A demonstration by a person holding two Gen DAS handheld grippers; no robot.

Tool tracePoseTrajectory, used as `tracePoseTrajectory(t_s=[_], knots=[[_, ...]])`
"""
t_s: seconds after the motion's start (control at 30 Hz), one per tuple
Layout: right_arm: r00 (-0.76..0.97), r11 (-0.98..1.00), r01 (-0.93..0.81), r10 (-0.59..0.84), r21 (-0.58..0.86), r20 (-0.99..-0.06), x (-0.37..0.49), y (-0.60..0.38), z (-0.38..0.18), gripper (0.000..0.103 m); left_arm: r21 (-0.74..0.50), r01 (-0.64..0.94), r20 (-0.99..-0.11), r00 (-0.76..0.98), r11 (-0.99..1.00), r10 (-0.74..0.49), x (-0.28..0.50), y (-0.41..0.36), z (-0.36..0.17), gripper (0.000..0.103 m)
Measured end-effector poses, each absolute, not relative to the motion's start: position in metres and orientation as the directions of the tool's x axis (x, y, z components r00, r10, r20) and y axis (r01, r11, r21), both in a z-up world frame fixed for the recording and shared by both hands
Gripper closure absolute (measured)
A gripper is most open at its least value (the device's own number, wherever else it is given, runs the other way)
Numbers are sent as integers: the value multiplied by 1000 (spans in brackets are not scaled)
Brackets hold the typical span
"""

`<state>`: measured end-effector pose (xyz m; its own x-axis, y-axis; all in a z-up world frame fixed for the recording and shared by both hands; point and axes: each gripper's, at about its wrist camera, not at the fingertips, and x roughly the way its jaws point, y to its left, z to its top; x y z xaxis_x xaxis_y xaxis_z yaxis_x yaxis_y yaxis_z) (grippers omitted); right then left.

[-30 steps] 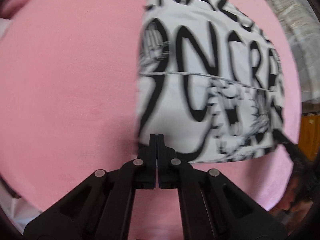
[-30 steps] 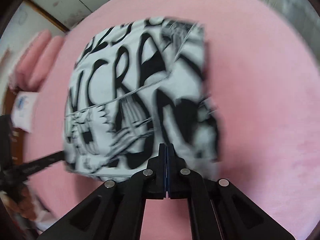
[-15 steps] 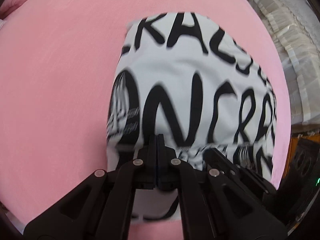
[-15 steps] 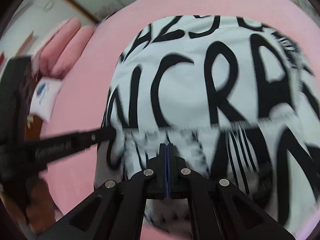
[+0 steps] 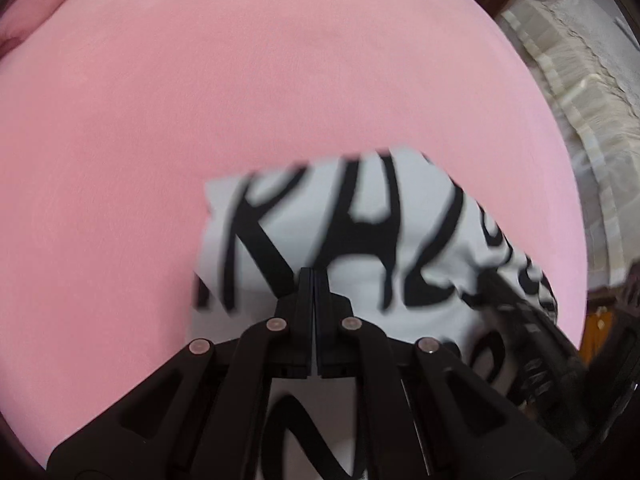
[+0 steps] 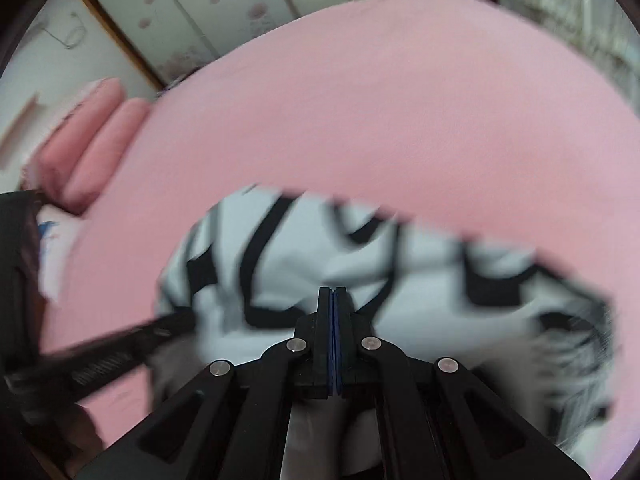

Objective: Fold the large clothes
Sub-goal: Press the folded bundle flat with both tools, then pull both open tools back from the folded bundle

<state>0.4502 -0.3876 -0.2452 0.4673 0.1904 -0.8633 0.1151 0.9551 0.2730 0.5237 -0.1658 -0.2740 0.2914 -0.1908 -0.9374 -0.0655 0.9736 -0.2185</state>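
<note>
A white garment (image 5: 360,240) with big black lettering lies on a pink bed (image 5: 200,100). My left gripper (image 5: 311,276) is shut on a fold of the garment near its left side, and printed cloth shows beneath the fingers. My right gripper (image 6: 333,292) is shut on the same garment (image 6: 304,248) further right, with cloth bunched under it. Each gripper shows in the other's view: the right gripper (image 5: 496,286) at the garment's right edge, the left gripper (image 6: 190,318) at its left edge. Both views are blurred.
The pink bed (image 6: 400,100) stretches wide beyond the garment. Two pink pillows (image 6: 92,152) lie at its far left. A white lace-covered piece of furniture (image 5: 580,80) stands past the bed's right edge. Flowered sliding panels (image 6: 192,12) line the back wall.
Both grippers have swept forward across the garment with its near edge in them. The lettered part ahead has shrunk to a band near the fingertips, and more bare bed shows beyond.
</note>
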Motion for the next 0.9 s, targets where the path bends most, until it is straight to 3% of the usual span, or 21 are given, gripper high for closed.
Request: tracePoseTrajectory(t_s=[0.03,0.1,0.23,0.5,0.77,0.8,0.83,0.87,0.9], knots=[[473,950,136,188,282,-861,451,-399,-243,103,-212,-82,-936,302,974,-179,529,-160,-271,103],[472,958,229,48,175,-880,445,-426,-232,103,-170,-102,-937,324,980,-129,535,-151,-263,103],[466,888,363,89,282,-880,409,-489,-218,103,-152,-151,-940,328,977,-96,532,-130,-253,103],[341,856,449,101,256,-935,302,-510,-202,103,-269,-227,-939,278,936,-203,463,-113,-234,102],[272,900,398,70,179,-960,206,-457,-194,96,-168,-162,-970,204,972,-134,349,-140,-203,102],[277,900,392,81,190,-958,201,-450,-188,86,-156,-156,-972,197,975,-124,324,-138,-203,102],[284,899,385,99,208,-954,200,-442,-186,61,-134,-152,-979,176,979,-107,313,-142,-201,102],[301,893,384,120,235,-946,196,-435,-181,46,-118,-148,-983,158,982,-95,302,-142,-201,102],[309,890,388,120,240,-944,197,-423,-178,25,-109,-138,-986,142,984,-90,290,-145,-198,102]])
